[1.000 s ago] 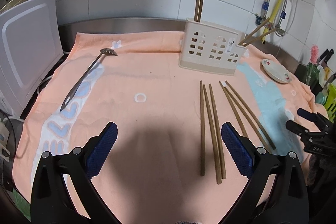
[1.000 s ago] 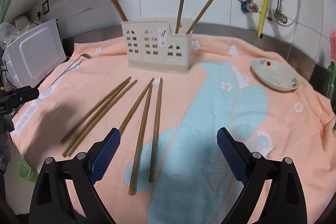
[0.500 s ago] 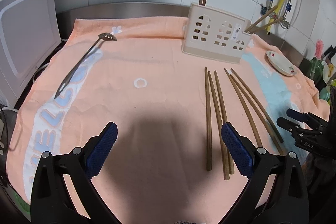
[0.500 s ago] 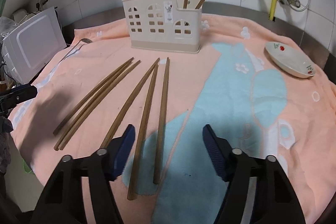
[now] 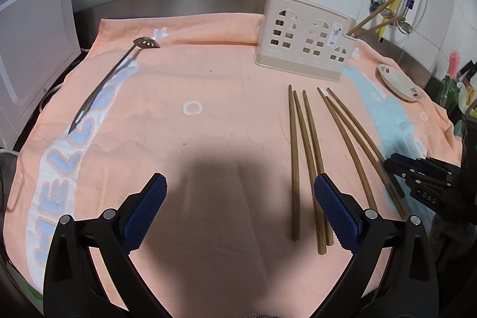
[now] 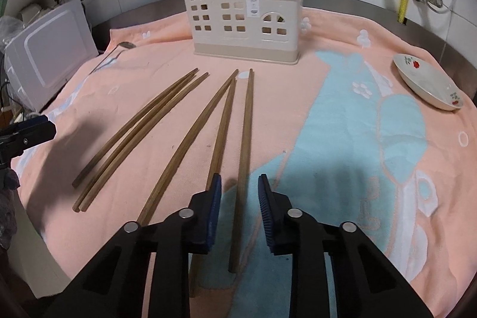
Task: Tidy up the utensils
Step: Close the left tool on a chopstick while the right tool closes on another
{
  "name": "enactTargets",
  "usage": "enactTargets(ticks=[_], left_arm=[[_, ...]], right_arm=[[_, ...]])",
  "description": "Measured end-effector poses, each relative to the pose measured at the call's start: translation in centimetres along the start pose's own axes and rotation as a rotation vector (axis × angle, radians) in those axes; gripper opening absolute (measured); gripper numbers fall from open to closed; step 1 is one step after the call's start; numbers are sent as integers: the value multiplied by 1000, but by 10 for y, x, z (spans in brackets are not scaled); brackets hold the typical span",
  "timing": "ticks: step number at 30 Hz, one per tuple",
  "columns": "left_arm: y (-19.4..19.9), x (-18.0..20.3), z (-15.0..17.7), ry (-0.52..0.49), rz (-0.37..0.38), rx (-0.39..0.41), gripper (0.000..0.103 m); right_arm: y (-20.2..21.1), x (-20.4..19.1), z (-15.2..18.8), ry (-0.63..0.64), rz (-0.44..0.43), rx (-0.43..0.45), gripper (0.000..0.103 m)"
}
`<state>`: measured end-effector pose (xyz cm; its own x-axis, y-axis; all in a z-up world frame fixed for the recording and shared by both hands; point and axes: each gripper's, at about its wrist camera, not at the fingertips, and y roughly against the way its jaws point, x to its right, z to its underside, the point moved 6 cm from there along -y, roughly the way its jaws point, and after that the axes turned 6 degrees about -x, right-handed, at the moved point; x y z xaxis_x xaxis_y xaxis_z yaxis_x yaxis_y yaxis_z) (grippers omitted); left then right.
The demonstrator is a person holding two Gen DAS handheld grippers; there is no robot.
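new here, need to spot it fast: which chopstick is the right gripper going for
Find the beige holder on the peach towel; six chopsticks lie loose in front. The target chopstick is the rightmost, alone, its near end between the closing, not yet touching pads of the right gripper.

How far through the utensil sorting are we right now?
Done: four chopsticks stand in the holder. In hand: nothing is gripped yet; the right gripper has just been closing and straddles the rightmost chopstick, fingers not yet pressing it. Left: six chopsticks lie on the towel, plus the slotted spoon. The left gripper is open and empty.
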<state>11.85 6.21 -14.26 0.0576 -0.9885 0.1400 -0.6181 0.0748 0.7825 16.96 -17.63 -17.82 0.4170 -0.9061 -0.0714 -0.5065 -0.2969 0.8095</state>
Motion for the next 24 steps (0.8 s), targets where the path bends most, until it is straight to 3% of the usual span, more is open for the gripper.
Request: enactTargets(ticks=[8, 11, 19, 24], left_arm=[[-3, 14, 3, -32, 27, -7, 96], [-7, 24, 5, -61, 46, -22, 83], [-29, 48, 10, -114, 101, -84, 33], [-41, 56, 6, -128, 107, -103, 18]], right_arm=[[-8, -1, 3, 12, 27, -24, 10], [-7, 1, 3, 9, 29, -27, 7], [-3, 4, 4, -1, 35, -14, 6], [5, 6, 2, -8, 31, 11, 6]])
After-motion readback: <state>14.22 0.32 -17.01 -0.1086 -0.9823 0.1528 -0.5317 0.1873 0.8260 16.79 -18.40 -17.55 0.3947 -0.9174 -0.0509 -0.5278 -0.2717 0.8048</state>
